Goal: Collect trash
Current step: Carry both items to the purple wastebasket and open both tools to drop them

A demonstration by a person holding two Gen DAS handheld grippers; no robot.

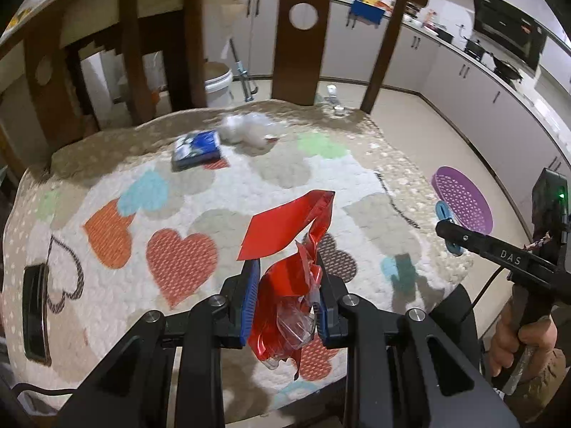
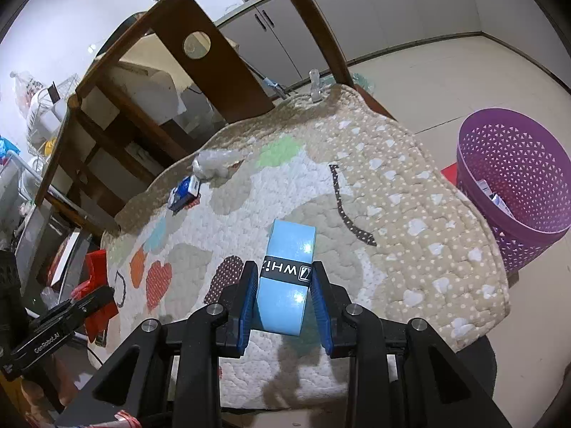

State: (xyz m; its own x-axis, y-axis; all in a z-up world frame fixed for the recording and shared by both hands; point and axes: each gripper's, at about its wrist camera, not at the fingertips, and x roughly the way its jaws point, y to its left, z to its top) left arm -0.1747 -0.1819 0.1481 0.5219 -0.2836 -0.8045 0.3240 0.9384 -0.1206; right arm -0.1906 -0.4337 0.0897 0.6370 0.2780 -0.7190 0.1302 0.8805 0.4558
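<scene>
**Both Grippers Loaded Above the Quilted Mat**

At the far left edge of the heart-patterned quilted mat, a dark flat device lay on the fabric. Further right and toward the back, a blue-and-white packet rested on the mat, just beside a crumpled white plastic wad. Brown wooden chair frames stood behind the mat.

At centre, the left gripper was clamped on a red foil wrapper. Its blue-padded jaws pressed the crumpled lower part together with some clear plastic film, while a flat red flap rose above the fingertips. The wrapper was held clear of the mat.

To the right, the right gripper was closed on a light blue tape roll. The jaws met the roll on both sides at its black printed band. The roll stood on edge between the pads, above the mat's near portion.

At the far right, a purple perforated basket stood on the floor, just off the mat's edge. White and blue packaging was visible inside it against the wall. From the left wrist view, the roll sat between the right gripper's tip and the basket rim.
</scene>
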